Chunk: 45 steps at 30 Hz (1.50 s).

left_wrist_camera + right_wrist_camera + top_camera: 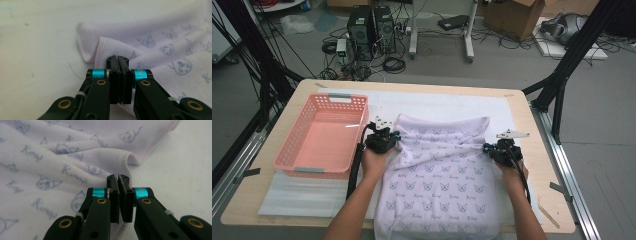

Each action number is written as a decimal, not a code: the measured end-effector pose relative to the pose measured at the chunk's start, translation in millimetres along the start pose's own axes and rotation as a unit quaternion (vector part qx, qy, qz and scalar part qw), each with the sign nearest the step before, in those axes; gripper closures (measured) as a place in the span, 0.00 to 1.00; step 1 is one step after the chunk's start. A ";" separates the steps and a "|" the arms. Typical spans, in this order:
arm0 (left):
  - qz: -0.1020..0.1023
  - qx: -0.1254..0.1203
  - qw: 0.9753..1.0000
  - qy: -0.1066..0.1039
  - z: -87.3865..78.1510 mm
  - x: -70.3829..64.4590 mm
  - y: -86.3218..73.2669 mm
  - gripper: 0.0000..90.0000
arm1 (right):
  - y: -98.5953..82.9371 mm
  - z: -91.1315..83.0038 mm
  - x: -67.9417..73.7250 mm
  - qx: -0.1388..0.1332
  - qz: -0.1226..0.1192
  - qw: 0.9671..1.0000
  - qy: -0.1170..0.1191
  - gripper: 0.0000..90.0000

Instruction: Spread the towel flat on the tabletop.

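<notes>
A pale lilac towel (439, 170) printed with small blue cat faces lies across the white mat, its near end hanging over the table's front edge. My left gripper (393, 139) is shut on the towel's left edge; in the left gripper view the hemmed edge (101, 50) runs down into the closed jaws of the left gripper (117, 60). My right gripper (488, 148) is shut on the towel's right edge, and the right gripper view shows the folded hem (130, 157) just beyond the pinched jaws of the right gripper (118, 178). The cloth is bunched and wrinkled between the two grips.
An empty pink plastic basket (297, 145) stands on the table to the left of the towel. A white mat (447, 102) covers the wooden tabletop (539, 165). Beyond the table, computer towers (371, 30), cables and a cardboard box (512, 17) sit on the floor.
</notes>
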<state>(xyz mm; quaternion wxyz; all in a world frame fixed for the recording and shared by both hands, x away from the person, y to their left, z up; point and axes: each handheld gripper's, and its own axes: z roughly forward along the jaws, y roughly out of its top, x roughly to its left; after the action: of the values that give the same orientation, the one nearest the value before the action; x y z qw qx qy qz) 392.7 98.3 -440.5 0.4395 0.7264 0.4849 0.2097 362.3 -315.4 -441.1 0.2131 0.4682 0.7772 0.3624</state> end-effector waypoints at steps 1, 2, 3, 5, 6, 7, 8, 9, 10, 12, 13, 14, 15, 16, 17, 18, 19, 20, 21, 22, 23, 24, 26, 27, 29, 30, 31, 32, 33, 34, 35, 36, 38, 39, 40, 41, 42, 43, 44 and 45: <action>-0.007 -0.001 1.000 0.005 2.4 2.9 0.9 0.98 | 2.3 3.4 0.1 0.002 -0.002 1.000 -0.006 0.97; -0.012 -0.006 1.000 0.006 4.1 5.6 1.4 0.98 | 4.7 6.8 1.2 0.004 0.001 1.000 -0.014 0.97; -0.020 -0.011 1.000 0.006 5.2 7.4 1.7 0.98 | 6.3 9.6 2.6 0.003 0.000 1.000 -0.023 0.97; -0.022 -0.018 1.000 0.009 6.3 7.3 1.7 0.97 | 8.4 13.9 5.3 0.006 -0.003 0.999 -0.037 0.97; -0.021 -0.019 1.000 0.008 5.9 6.9 1.7 0.96 | 8.6 14.4 5.9 0.005 0.000 0.999 -0.039 0.97; -0.026 -0.020 0.999 0.005 5.7 5.9 1.8 0.90 | 8.3 14.7 6.2 0.004 0.007 0.999 -0.037 0.94; -0.036 -0.020 0.999 -0.011 4.6 5.6 2.3 0.76 | 8.0 13.8 6.1 0.005 0.010 0.999 -0.036 0.88; -0.039 -0.020 0.999 -0.016 2.9 4.6 2.9 0.64 | 8.1 10.7 6.4 0.006 0.009 0.999 -0.042 0.81; -0.031 -0.019 0.999 -0.023 -0.1 2.9 3.8 0.61 | 7.8 8.1 6.3 0.003 0.009 0.999 -0.039 0.79; -0.016 -0.020 0.999 -0.030 -7.6 -2.3 5.2 0.56 | 6.9 -1.5 6.5 -0.008 0.003 0.999 -0.039 0.75; -0.013 -0.023 0.999 -0.039 -12.0 -4.1 5.4 0.55 | 6.2 -6.8 6.8 -0.015 0.001 0.999 -0.036 0.74; -0.010 -0.025 0.998 -0.048 -16.7 -6.1 5.1 0.55 | 5.1 -12.4 7.2 -0.021 0.002 0.999 -0.031 0.74; -0.009 -0.029 0.998 -0.055 -21.0 -9.5 3.7 0.54 | 3.7 -17.8 7.8 -0.025 0.000 0.999 -0.027 0.73; -0.003 -0.029 0.998 -0.059 -25.2 -12.8 1.6 0.55 | 1.7 -23.0 8.3 -0.029 -0.001 0.999 -0.021 0.73; 0.005 -0.027 0.998 -0.064 -29.8 -15.8 -1.0 0.55 | -0.9 -27.8 8.5 -0.032 -0.003 0.999 -0.015 0.72; 0.010 -0.030 0.997 -0.070 -33.8 -18.5 -4.2 0.56 | -3.7 -32.1 9.3 -0.031 -0.004 0.999 -0.009 0.72; 0.012 -0.033 0.996 -0.077 -37.8 -20.9 -8.1 0.56 | -7.4 -36.6 10.3 -0.031 -0.004 1.000 -0.003 0.71; 0.015 -0.032 0.996 -0.081 -41.7 -22.8 -11.4 0.57 | -11.5 -40.5 11.0 -0.030 -0.007 1.000 0.003 0.71; 0.018 -0.034 0.996 -0.084 -45.4 -24.5 -14.8 0.57 | -16.0 -44.2 12.6 -0.027 -0.006 1.000 0.008 0.70; 0.014 -0.040 0.995 -0.089 -48.7 -25.3 -18.5 0.57 | -20.8 -47.3 13.7 -0.024 -0.007 1.000 0.011 0.69; 0.013 -0.038 0.995 -0.094 -51.8 -25.8 -21.3 0.57 | -26.0 -50.2 15.1 -0.017 -0.004 1.000 0.014 0.68; 0.014 -0.038 0.994 -0.097 -54.6 -26.6 -24.1 0.57 | -31.2 -52.4 16.1 -0.011 0.000 1.000 0.015 0.67; 0.010 -0.043 0.993 -0.105 -60.4 -27.1 -30.6 0.56 | -42.0 -56.0 18.8 0.000 0.017 1.000 0.013 0.64; 0.011 -0.041 0.993 -0.108 -63.5 -27.3 -33.9 0.56 | -47.0 -57.4 20.2 0.002 0.025 1.000 0.019 0.63; 0.012 -0.042 0.993 -0.113 -69.9 -27.6 -41.7 0.56 | -55.9 -59.1 23.8 0.008 0.031 0.999 0.025 0.63; 0.014 -0.041 0.993 -0.113 -73.5 -27.4 -45.5 0.56 | -59.9 -59.2 26.0 0.012 0.028 0.999 0.024 0.64; 0.017 -0.043 0.993 -0.112 -76.9 -26.9 -49.1 0.56 | -62.6 -60.6 28.8 0.004 0.022 1.000 0.018 0.70; 0.016 -0.044 0.993 -0.111 -80.2 -25.9 -52.2 0.56 | -63.0 -61.7 30.0 0.006 0.017 1.000 0.016 0.88; 0.010 -0.046 0.993 -0.112 -83.4 -25.0 -54.9 0.56 | -62.7 -62.8 29.9 0.009 0.009 0.999 0.031 0.95; 0.006 -0.049 0.992 -0.115 -86.4 -24.0 -57.2 0.56 | -62.6 -63.1 31.5 0.010 0.003 1.000 0.021 0.96; 0.004 -0.051 0.992 -0.116 -89.1 -23.8 -59.2 0.56 | -62.6 -63.8 32.1 0.011 -0.004 1.000 0.009 0.97; 0.004 -0.051 0.992 -0.117 -91.5 -23.9 -60.6 0.56 | -62.4 -66.1 31.5 0.013 -0.007 1.000 -0.019 0.97; 0.011 -0.047 0.992 -0.117 -95.8 -24.7 -62.8 0.56 | -65.1 -70.7 23.2 0.011 0.015 0.999 -0.035 0.97; 0.013 -0.046 0.992 -0.116 -98.2 -24.5 -64.4 0.56 | -67.9 -73.2 20.4 0.011 0.019 0.999 -0.047 0.97; 0.010 -0.046 0.992 -0.116 -99.9 -24.4 -66.5 0.56 | -70.9 -75.5 19.2 0.012 0.021 0.998 -0.059 0.97; 0.008 -0.044 0.993 -0.114 -100.7 -24.0 -67.8 0.57 | -73.2 -77.6 18.6 0.010 0.030 0.998 -0.059 0.96; 0.005 -0.034 0.994 -0.105 -101.8 -22.3 -70.3 0.58 | -74.3 -78.4 18.3 0.007 0.030 0.998 -0.058 0.95; 0.001 -0.029 0.995 -0.099 -102.0 -20.9 -71.5 0.62 | -76.1 -79.5 19.7 0.004 0.032 0.998 -0.060 0.88; -0.007 -0.025 0.995 -0.095 -102.4 -19.0 -72.8 0.63 | -77.0 -79.7 20.4 0.000 0.032 0.998 -0.062 0.81; -0.010 -0.023 0.995 -0.094 -102.7 -17.6 -73.9 0.65 | -78.0 -80.1 21.3 -0.003 0.035 0.998 -0.060 0.78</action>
<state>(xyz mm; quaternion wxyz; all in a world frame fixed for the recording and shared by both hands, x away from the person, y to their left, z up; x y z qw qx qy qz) 271.4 137.9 -446.6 0.5014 0.7278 0.4440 0.1475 253.8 -349.1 -448.6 0.2482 0.5153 0.7453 0.3428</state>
